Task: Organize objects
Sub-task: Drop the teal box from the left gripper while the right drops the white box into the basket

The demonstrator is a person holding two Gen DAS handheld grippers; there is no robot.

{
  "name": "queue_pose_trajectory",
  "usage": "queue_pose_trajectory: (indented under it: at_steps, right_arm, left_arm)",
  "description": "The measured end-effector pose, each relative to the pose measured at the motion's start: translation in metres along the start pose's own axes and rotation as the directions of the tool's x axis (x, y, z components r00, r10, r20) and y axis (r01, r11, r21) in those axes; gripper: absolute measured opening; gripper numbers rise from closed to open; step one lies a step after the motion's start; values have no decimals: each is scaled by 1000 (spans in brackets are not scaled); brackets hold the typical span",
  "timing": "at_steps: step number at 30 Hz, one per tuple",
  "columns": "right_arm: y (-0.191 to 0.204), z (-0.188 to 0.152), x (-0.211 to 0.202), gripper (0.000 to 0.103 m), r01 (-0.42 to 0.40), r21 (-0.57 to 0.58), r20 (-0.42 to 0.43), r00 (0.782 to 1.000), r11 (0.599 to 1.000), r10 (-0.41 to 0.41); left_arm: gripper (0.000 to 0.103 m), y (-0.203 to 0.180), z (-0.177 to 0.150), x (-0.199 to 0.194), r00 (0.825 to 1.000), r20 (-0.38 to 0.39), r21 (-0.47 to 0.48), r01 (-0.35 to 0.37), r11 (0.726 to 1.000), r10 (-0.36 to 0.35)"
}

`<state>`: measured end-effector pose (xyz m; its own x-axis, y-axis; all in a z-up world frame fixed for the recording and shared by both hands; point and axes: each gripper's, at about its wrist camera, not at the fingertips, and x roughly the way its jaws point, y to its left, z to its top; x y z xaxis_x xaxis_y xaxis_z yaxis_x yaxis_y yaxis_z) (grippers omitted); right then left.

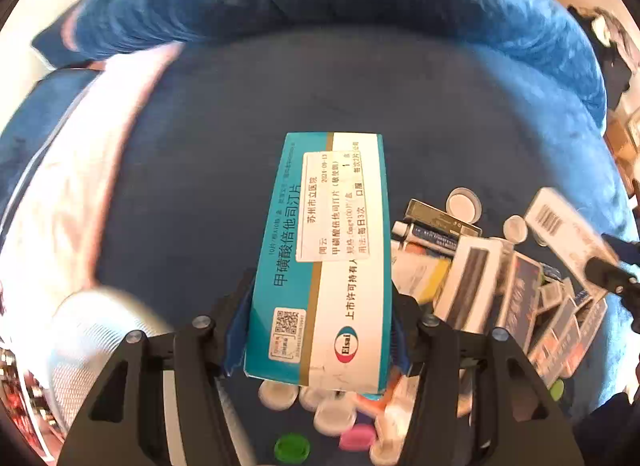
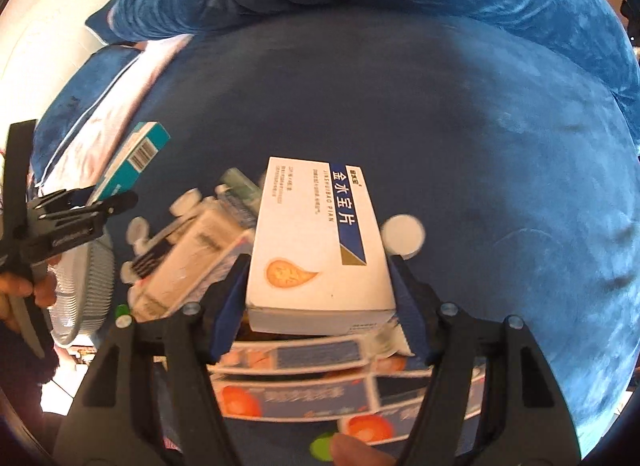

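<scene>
Boxes fill both my views. Left wrist: my left claw [image 1: 320, 330] grips a teal box [image 1: 324, 250] above the blue sofa [image 1: 240, 125], beside a box pile [image 1: 520, 290]. Right wrist: my right claw [image 2: 320, 298] clamps a white box [image 2: 320, 242] over orange-marked boxes [image 2: 300, 386].

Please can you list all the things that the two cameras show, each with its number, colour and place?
teal box: 1, teal and white, held in left gripper
white box: 1, white with blue band, held in right gripper
orange-printed boxes: several, blue and white, under the white box
other medicine boxes: a pile, mixed colours, count unclear, on blue cushion
round caps: several, white, among the pile
green cap: 1, low in left view
ribbed basket: 1, white, left of pile
blue cushion: 1, beneath everything
left gripper: shut on teal box
right gripper: shut on white box
</scene>
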<state>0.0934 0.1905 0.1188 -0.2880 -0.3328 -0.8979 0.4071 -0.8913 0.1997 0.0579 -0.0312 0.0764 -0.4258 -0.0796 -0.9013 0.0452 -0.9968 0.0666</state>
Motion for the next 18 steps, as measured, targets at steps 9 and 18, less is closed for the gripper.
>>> queue_pose_trajectory:
  at_steps: [9,18]
  right_arm:
    - [109,-9,-13,68,-122,-163,27,991,979,128]
    - [221,-2,16,68,-254,-301,-35,966,919,255]
  left_arm:
    - [58,93,-85,-93,986,99,-272,-101,957,132]
    - [58,158,-167,-99,978,-23,-401,-198,894,207]
